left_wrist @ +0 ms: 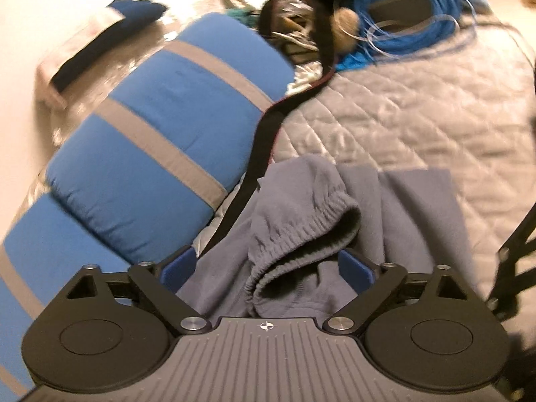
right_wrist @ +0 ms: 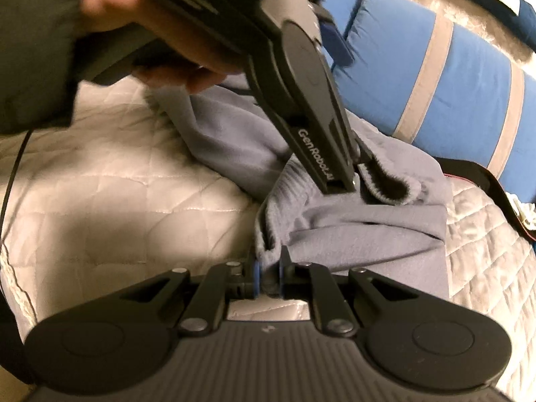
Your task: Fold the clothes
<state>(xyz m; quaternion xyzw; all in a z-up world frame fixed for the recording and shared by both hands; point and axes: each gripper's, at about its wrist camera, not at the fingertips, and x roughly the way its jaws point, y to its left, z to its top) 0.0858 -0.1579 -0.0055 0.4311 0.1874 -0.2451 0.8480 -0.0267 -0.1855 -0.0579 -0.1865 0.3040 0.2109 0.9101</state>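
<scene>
A grey-blue sweat garment (left_wrist: 395, 207) lies bunched on the quilted bedspread (left_wrist: 418, 107). Its elastic cuff (left_wrist: 301, 234) gapes between the blue pads (left_wrist: 177, 268) of my left gripper (left_wrist: 266, 266). The jaws stand wide on either side of the cuff, and I see no pad pressing on it. In the right wrist view a hand (right_wrist: 187, 50) holds the left gripper (right_wrist: 356, 176), whose tip sits at the dark cuff opening (right_wrist: 392, 187). My right gripper (right_wrist: 268, 276) is shut on a gathered edge of the garment (right_wrist: 351, 231) close to the bedspread (right_wrist: 134, 201).
A blue pillow with grey stripes (left_wrist: 160, 127) lies along the left, also seen at the pillow (right_wrist: 462, 77) in the right wrist view. A black strap (left_wrist: 264, 134) runs beside it. A coil of blue cable (left_wrist: 408, 10) and mixed clutter (left_wrist: 294, 23) sit at the far end.
</scene>
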